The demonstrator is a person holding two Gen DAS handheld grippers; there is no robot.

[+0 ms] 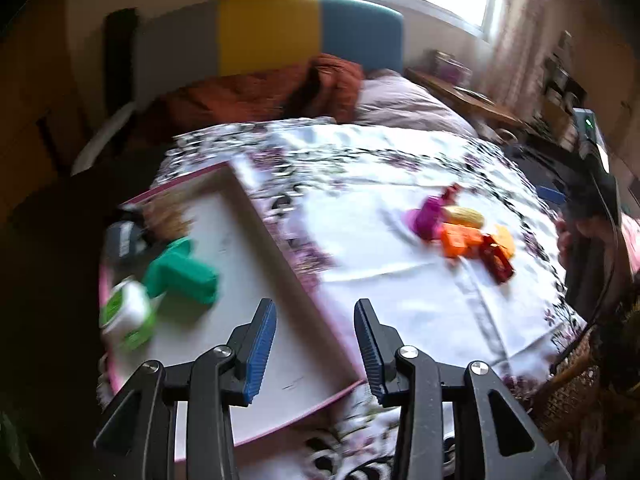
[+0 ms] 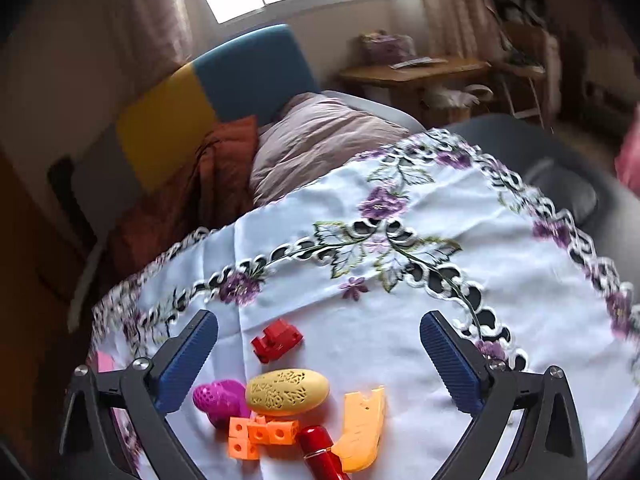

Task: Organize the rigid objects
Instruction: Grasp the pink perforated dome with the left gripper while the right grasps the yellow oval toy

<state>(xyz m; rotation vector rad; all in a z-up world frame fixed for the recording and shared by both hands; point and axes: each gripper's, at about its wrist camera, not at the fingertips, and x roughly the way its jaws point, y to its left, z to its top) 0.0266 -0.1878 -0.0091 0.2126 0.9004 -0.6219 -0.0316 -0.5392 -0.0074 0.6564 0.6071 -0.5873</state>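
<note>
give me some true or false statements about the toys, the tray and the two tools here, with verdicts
1. The green block lies in the tray. True.
2. The right tool is clamped on the yellow egg-shaped piece. False: its fingers stand wide apart, gripping nothing; the egg lies loose on the tablecloth between them.
3. The left tool is empty. True: nothing sits between its fingers, which hang over the tray's rim.
4. The orange cube cluster is inside the tray. False: it lies on the tablecloth with the other loose toys.
5. The small red piece lies on the cloth apart from the egg. True.
6. The magenta lattice piece lies beside the green block. False: it lies next to the egg.
</note>
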